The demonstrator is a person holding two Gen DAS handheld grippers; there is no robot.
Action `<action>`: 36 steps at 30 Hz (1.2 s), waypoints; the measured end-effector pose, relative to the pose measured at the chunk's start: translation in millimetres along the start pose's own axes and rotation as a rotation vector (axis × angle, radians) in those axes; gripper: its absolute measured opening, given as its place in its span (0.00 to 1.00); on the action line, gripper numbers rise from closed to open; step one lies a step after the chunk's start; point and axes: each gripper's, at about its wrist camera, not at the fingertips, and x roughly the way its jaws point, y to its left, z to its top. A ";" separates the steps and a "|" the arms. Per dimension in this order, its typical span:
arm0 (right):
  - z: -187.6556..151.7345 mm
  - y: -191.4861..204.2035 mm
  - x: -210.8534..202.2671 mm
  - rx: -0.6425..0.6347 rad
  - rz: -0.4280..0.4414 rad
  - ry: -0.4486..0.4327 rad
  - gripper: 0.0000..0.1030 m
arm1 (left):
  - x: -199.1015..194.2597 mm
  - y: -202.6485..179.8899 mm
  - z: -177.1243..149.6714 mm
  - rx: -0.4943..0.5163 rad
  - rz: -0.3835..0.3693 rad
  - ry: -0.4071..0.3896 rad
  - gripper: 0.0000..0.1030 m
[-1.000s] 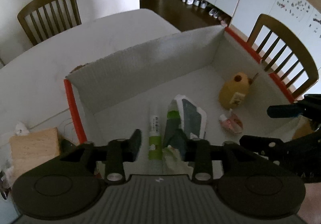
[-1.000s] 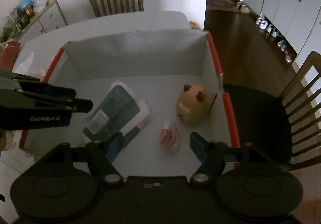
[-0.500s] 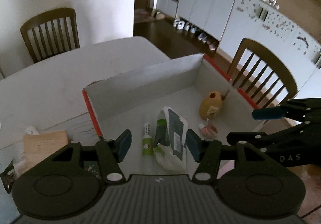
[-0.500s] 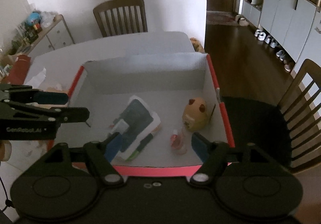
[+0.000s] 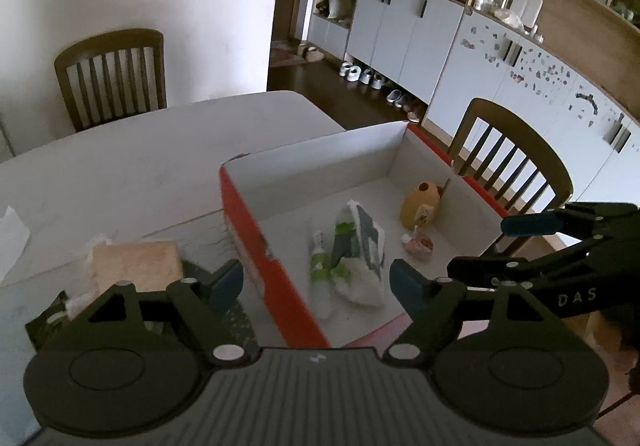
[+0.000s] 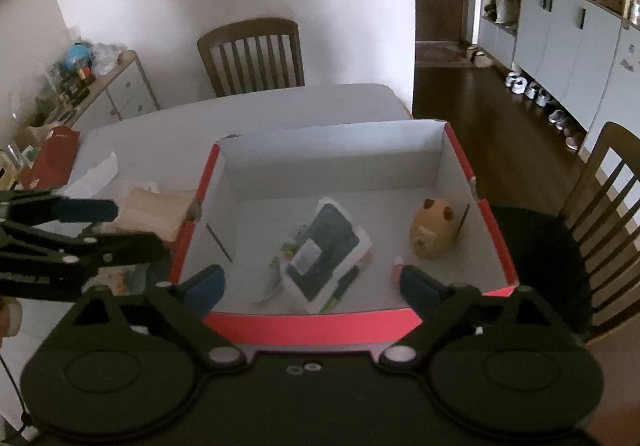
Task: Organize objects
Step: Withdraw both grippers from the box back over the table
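Observation:
A red-rimmed cardboard box [image 5: 240, 206] [image 6: 312, 324] stands on the white table. Inside lie a white-and-dark pouch [image 5: 360, 242] [image 6: 326, 250], a green-and-white tube [image 5: 320, 266], a tan bear-shaped toy [image 5: 420, 202] [image 6: 434, 232] and a small pink packet [image 5: 418, 244]. My left gripper [image 5: 316, 282] is open and empty, above the box's near left corner. My right gripper [image 6: 312, 282] is open and empty, above the box's near rim. Each gripper shows in the other's view: the right [image 5: 560, 246], the left [image 6: 80, 230].
A tan sponge-like block [image 5: 136, 262] [image 6: 160, 206] lies on the table left of the box, with white paper [image 6: 94, 174] beyond it. Wooden chairs stand at the far side [image 6: 250, 54] and the right side [image 5: 508, 158]. A cluttered side cabinet [image 6: 92, 86] is far left.
Both grippers have risen and pulled back from inside the box; the box looks smaller and its near rim is in view. The left gripper's jaws have opened wider.

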 end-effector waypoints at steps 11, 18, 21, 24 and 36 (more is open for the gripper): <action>-11.1 55.5 3.0 0.024 0.014 -0.028 1.00 | -24.2 59.1 -23.5 -0.062 0.023 -0.012 0.88; -15.6 90.8 11.5 0.012 0.007 -0.010 0.99 | -37.2 92.7 -44.0 -0.064 0.048 -0.057 1.00; -17.9 105.0 15.8 0.005 0.011 0.001 0.99 | -41.8 106.8 -53.3 -0.050 0.072 -0.076 1.00; -20.4 120.4 19.8 -0.009 0.007 0.009 0.99 | -45.3 120.7 -62.5 -0.040 0.085 -0.090 1.00; -23.7 178.1 45.2 -0.065 0.034 0.051 0.99 | -57.8 186.4 -99.5 -0.079 0.148 -0.085 1.00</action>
